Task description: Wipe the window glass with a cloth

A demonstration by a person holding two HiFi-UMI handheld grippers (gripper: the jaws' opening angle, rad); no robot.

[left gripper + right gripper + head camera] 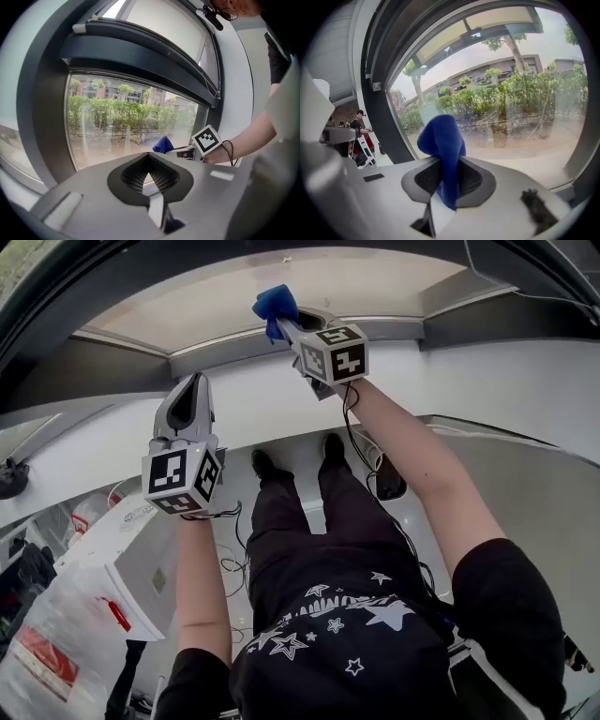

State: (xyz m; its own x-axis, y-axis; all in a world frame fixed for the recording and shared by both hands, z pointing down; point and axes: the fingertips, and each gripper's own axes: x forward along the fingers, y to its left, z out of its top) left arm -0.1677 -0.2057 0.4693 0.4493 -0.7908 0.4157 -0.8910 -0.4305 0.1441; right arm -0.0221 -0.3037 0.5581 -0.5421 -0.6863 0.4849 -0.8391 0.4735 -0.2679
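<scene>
A blue cloth [275,304] is bunched in my right gripper [284,326], which is shut on it and held up at the lower edge of the window glass [309,282]. In the right gripper view the cloth [440,138] sticks up from between the jaws of the right gripper [447,161], in front of the glass [525,108]; whether it touches the glass does not show. My left gripper [195,381] hangs lower and to the left, shut with nothing in it. The left gripper view shows its own closed tips [149,157], the pane [122,126], and the cloth [162,144] beyond.
A dark window frame [51,117] surrounds the pane, with a white sill [253,399] below it. A white boxy device [122,559] and a red-and-white bag [47,643] sit low on the left. Cables trail by the person's legs. People stand at the far left [358,126].
</scene>
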